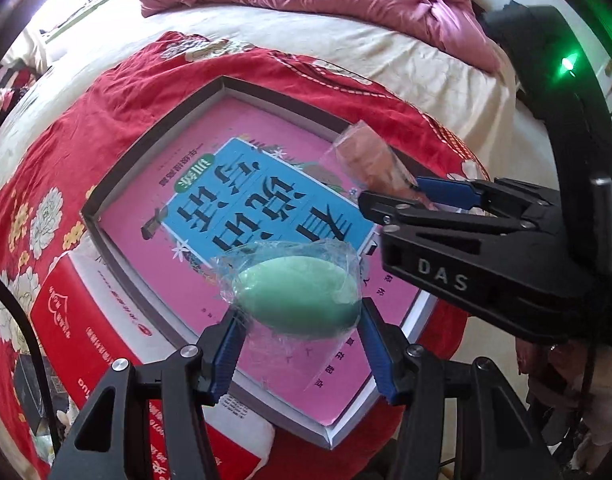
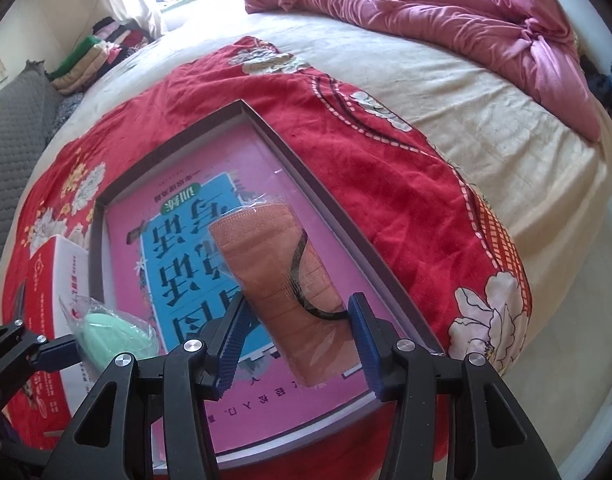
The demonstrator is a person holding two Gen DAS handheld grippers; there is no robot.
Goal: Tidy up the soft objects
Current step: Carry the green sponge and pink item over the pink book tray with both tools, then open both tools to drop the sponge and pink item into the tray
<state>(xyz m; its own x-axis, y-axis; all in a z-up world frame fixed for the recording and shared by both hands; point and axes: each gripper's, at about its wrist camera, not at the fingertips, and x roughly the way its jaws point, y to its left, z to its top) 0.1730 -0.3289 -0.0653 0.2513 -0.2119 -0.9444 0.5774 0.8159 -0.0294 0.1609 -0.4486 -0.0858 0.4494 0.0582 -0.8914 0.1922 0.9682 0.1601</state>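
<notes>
Both soft things up in the air over the grey tray (image 1: 154, 128), none put down yet. Left gripper (image 1: 298, 344) squeezing green sponge egg (image 1: 302, 296); right gripper (image 2: 298, 344) squeezing orange face mask (image 2: 274, 272).

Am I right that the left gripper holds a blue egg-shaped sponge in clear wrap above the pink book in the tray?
Not quite: the sponge is green, not blue, as the left wrist view shows. The rest holds: the left gripper grips it in clear wrap above the pink book in the tray.
</notes>
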